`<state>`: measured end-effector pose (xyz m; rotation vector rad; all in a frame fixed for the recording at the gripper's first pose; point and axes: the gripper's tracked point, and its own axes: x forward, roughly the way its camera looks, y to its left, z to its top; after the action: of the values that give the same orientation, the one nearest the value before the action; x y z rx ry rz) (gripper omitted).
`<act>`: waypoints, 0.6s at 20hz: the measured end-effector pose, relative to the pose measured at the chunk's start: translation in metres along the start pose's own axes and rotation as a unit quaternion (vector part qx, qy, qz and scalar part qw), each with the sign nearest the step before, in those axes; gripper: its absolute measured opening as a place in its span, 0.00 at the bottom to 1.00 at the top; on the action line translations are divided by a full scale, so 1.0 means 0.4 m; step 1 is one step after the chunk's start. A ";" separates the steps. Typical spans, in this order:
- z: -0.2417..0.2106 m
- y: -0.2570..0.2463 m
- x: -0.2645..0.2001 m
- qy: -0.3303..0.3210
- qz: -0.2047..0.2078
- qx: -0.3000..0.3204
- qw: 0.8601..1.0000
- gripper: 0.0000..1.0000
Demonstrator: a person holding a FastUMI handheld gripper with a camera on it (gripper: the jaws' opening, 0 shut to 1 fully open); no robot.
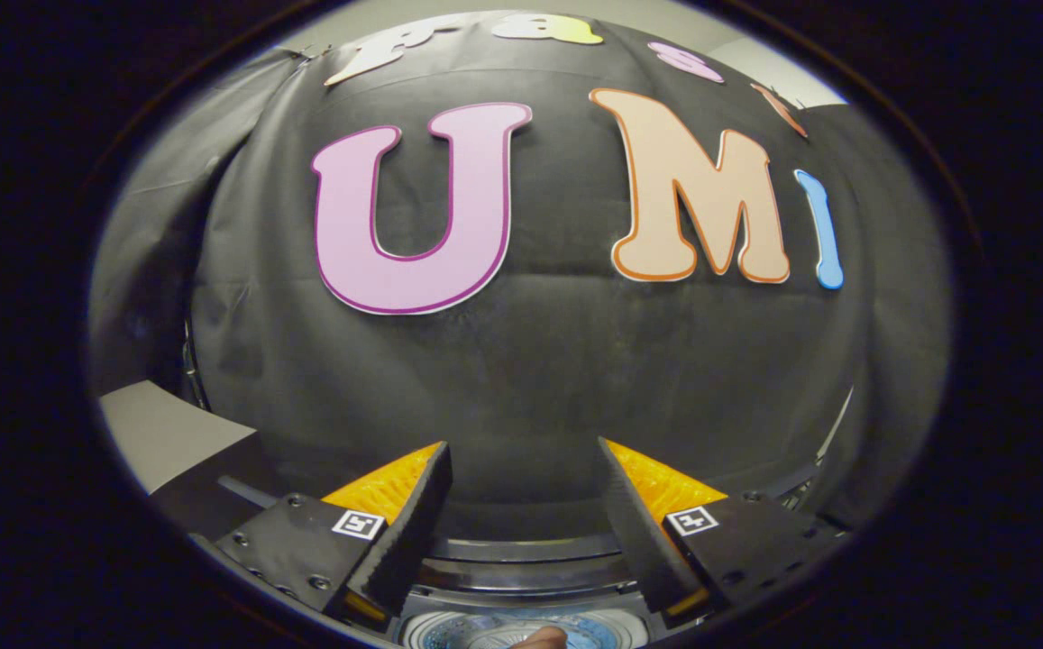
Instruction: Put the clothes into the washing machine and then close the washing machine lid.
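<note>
— Black cloth wall beyond the claw [524, 469]; what are its fingers at?

— Spread wide, nothing between them, raised toward the wall.

— And the washing machine [521, 577]?

— Just below the fingers: its curved top rim, lid open, the drum's mouth [485, 631] under it. A small tan scrap [543, 639] lies at the drum; whether it's clothing, I cannot tell.

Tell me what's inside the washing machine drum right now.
Only a sliver of the drum shows below the open fingers: pale perforated bottom and a small tan shape at its near edge, unidentifiable. The rest is hidden, so whether clothes are inside is unclear.
</note>
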<state>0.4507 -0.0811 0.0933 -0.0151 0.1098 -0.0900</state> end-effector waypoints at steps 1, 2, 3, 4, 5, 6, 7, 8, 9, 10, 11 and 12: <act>0.001 0.002 0.002 -0.001 0.000 0.001 1.000 0.98; 0.000 0.002 0.002 0.000 0.000 0.000 1.000 0.98; -0.001 0.001 0.001 -0.001 0.000 0.000 1.000 0.98; 0.001 0.000 0.000 -0.002 0.001 0.000 1.000 0.98; -0.001 0.002 0.002 -0.003 0.001 0.000 1.000 0.98; 0.001 0.001 0.000 -0.005 0.002 -0.001 1.000 0.98; 0.000 0.003 0.001 -0.004 0.003 -0.001 1.000 0.98; -0.001 0.003 0.000 -0.003 0.004 -0.001 1.000 0.98; -0.001 0.003 0.001 -0.001 0.005 -0.002 1.000 0.98; -0.003 0.002 -0.001 0.000 0.004 -0.002 1.000 0.98; -0.003 0.002 -0.002 0.000 0.002 -0.001 1.000 0.98; -0.003 0.001 -0.004 -0.001 0.000 0.000 1.000 0.98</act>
<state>0.4492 -0.0807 0.0923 -0.0144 0.1077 -0.0894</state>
